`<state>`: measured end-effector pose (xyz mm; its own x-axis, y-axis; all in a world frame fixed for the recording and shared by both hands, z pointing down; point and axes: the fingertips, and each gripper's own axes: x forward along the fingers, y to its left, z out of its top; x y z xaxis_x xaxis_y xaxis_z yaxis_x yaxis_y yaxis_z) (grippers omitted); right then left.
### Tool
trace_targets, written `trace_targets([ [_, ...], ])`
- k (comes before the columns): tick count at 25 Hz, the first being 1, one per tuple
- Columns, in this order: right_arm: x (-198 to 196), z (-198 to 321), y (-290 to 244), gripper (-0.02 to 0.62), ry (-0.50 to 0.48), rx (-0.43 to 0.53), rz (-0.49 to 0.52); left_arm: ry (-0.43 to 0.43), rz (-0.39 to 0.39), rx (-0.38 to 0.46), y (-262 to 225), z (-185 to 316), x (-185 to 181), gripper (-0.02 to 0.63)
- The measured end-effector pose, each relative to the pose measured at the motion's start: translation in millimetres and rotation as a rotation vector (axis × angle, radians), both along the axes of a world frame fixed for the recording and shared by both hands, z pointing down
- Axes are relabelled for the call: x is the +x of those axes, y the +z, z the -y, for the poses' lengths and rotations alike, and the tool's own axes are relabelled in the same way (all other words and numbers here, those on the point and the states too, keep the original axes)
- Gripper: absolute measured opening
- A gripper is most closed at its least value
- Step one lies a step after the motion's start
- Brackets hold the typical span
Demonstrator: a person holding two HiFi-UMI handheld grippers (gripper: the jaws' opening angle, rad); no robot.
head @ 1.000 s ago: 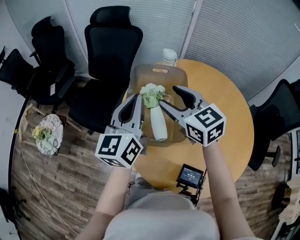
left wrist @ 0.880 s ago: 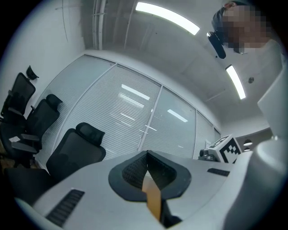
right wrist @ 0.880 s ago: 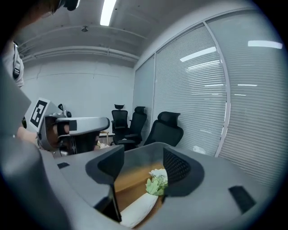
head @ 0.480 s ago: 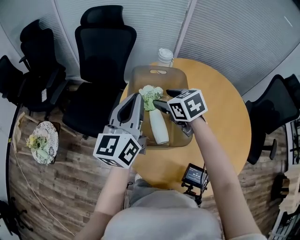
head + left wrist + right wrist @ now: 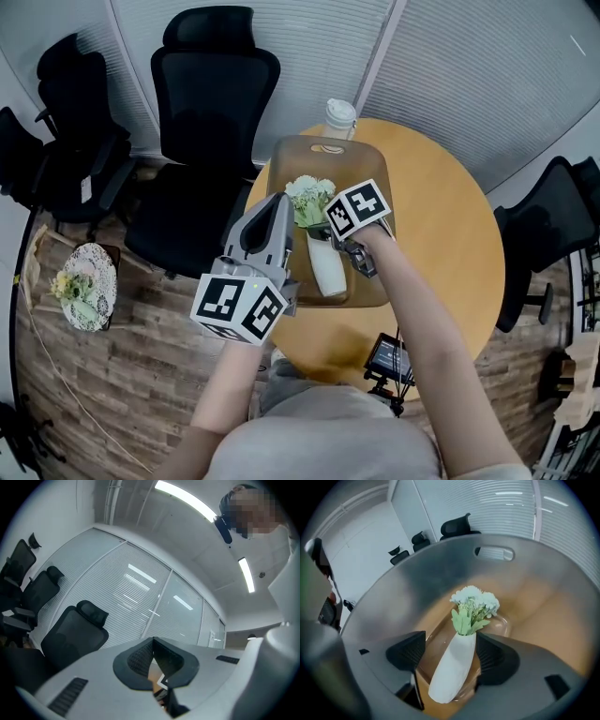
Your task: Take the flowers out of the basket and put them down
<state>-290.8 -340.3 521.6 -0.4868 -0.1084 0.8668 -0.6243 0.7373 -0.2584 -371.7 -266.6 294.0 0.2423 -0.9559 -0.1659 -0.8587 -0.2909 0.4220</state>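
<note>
A white vase (image 5: 326,264) with pale green and white flowers (image 5: 309,195) stands in a translucent brown basket (image 5: 291,159) on the round wooden table (image 5: 450,244). My right gripper (image 5: 354,255) points steeply down into the basket. In the right gripper view the vase (image 5: 452,672) and flowers (image 5: 476,603) sit between its jaws; the right gripper (image 5: 451,657) is open and has just been opening. The right pad is close against the vase neck, the left pad stands apart. My left gripper (image 5: 279,199) hovers beside the basket's left wall; in its own view the left gripper (image 5: 153,641) has its tips together and holds nothing.
A lidded paper cup (image 5: 339,114) stands behind the basket. A small device with a screen (image 5: 386,354) sits at the table's near edge. Black office chairs (image 5: 217,84) stand behind and left, another chair (image 5: 548,225) at right. A round lace mat with flowers (image 5: 82,286) lies on the floor.
My right gripper has dropped and tipped downward, from level above the flowers to astride the vase. The left gripper has shifted only slightly.
</note>
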Motion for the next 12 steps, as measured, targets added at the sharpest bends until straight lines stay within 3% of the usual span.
trace_targets([
  [6,8,-4,53,0.339,0.000,-0.098,-0.154,0.032,0.007,-0.004,1,7,2,0.005],
  [12,16,-3,82,0.341,0.014,-0.155,-0.242,0.042,0.022,-0.005,1,12,-2,0.005],
])
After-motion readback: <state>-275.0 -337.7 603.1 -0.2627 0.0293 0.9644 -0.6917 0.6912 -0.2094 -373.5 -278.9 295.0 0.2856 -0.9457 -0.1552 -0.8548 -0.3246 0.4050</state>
